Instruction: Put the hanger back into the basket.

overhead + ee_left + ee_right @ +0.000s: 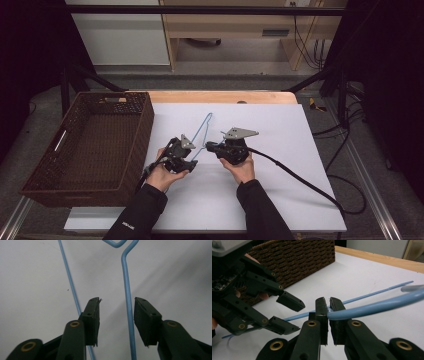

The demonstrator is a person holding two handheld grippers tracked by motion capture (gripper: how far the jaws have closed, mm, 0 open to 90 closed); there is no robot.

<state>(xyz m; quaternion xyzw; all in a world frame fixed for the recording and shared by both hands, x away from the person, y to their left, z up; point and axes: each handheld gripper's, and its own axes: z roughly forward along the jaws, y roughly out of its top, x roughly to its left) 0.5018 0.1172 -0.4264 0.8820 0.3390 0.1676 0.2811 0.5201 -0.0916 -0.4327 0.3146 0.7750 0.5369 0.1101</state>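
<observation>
- Basket (90, 145), brown wicker, sits at the far left of the desk (280, 190); nothing visible inside it.
- Left tool (186, 159): jaws apart, one wire of the blue hanger (202, 131) running between them, not yet pinched; a second wire passes outside its left jaw.
- Hanger lies at mid-desk on the white sheet, hook end pointing away from the person, just right of the basket.
- Right tool (211, 147): jaws clamped on the hanger wire, which bends off to the right in the right gripper view.
- Step in hand, as I judge: a two-handed pickup, right side secured, left side still lining up.
- Next: close the left tool squarely on its wire, then lift both ends level toward the basket.
</observation>
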